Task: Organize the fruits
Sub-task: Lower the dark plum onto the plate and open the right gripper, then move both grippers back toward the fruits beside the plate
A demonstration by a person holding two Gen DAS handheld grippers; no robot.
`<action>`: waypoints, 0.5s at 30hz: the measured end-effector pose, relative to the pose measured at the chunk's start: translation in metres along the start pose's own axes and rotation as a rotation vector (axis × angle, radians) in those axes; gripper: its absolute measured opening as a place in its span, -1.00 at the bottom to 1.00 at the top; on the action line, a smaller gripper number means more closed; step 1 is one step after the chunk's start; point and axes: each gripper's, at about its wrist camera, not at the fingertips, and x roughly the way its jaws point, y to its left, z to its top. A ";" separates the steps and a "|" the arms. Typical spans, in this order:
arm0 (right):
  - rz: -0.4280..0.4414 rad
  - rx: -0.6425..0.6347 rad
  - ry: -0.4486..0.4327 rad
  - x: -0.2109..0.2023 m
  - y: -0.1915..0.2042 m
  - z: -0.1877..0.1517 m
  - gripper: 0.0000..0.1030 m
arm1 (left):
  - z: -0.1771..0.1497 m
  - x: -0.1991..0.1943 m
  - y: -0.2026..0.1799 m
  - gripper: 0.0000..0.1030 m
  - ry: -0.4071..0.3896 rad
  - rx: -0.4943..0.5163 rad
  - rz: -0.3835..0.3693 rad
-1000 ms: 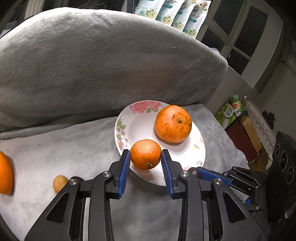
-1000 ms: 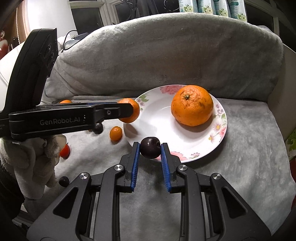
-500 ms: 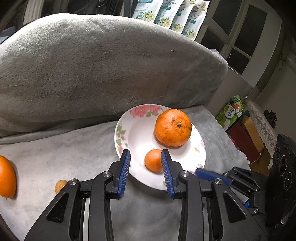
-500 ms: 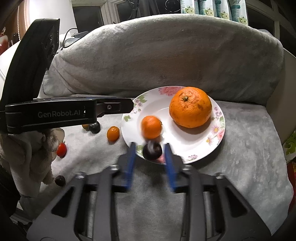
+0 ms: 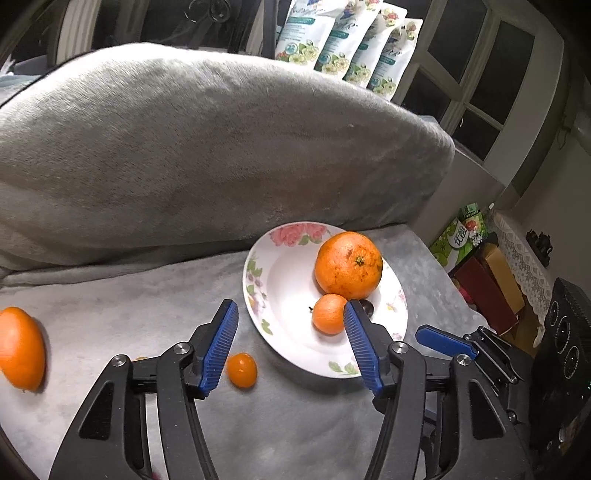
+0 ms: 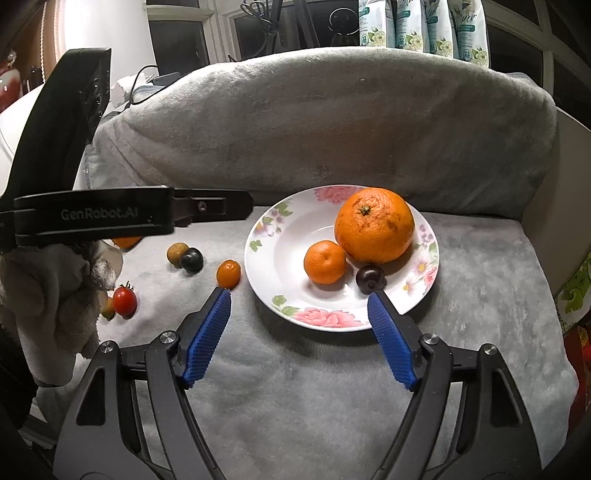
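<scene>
Kumquat (image 6: 228, 273) just off plate's (image 6: 428, 284) left rim, at right gripper's (image 6: 297, 295) left fingertip; both grippers opening, empty; left gripper (image 5: 290, 314) likewise near.

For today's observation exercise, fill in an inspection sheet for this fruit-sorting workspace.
Surface: grey blanket over a seat.
Job's things: floral plate holds large orange, mandarin, dark plum.
Clutter: kumquat, cherry tomato, dark fruit loose on the blanket.
Grippers: left tongs and right tongs both opening, empty.
Cables: black cable behind the cushion.
Surroundings: pouches, windows.
</scene>
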 end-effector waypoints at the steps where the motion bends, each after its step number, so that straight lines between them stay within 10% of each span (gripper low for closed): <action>1: -0.001 -0.003 -0.002 -0.002 0.001 0.000 0.54 | 0.000 -0.003 0.002 0.15 -0.005 -0.002 0.002; 15: 0.033 -0.048 -0.004 -0.014 0.025 0.007 0.55 | -0.006 -0.069 0.038 0.15 -0.106 -0.054 0.030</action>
